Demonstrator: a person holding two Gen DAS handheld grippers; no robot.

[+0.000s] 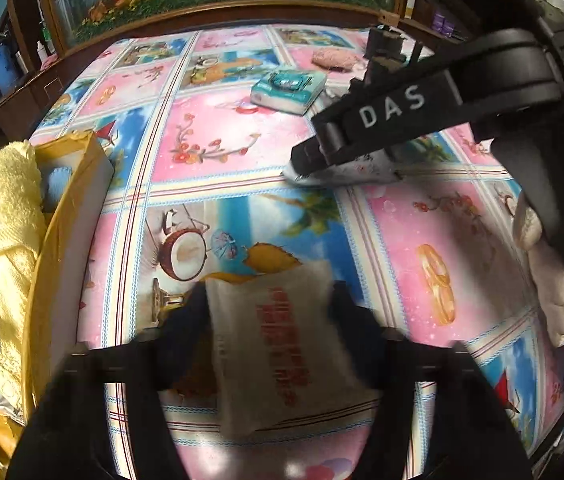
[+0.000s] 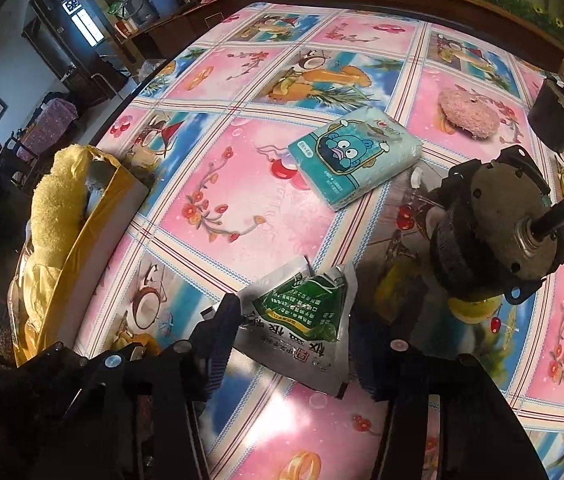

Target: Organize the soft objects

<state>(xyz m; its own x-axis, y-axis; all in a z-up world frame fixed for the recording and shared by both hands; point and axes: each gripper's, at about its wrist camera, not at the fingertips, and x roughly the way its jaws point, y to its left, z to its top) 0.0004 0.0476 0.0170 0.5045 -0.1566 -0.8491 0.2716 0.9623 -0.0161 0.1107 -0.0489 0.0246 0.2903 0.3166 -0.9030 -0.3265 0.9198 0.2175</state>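
I am gripping a limp white red-printed paper sachet [image 1: 278, 344] in my left claw [image 1: 268, 308] and a light, crinkly green-and-silver foil packet [image 2: 301, 320] by its edge in my right claw [image 2: 293, 320].

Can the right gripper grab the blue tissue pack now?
Probably not yet. The right gripper is already shut on a green sachet. The way to the blue tissue pack looks free, with only bare tablecloth between.

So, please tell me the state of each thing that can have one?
Left gripper: shut on the beige packet with red print.
Right gripper: shut on the silver-and-green foil sachet.
Yellow-taped cardboard box: open, yellow fluffy towel draped over its rim.
Teal tissue pack: sealed, flat on the table.
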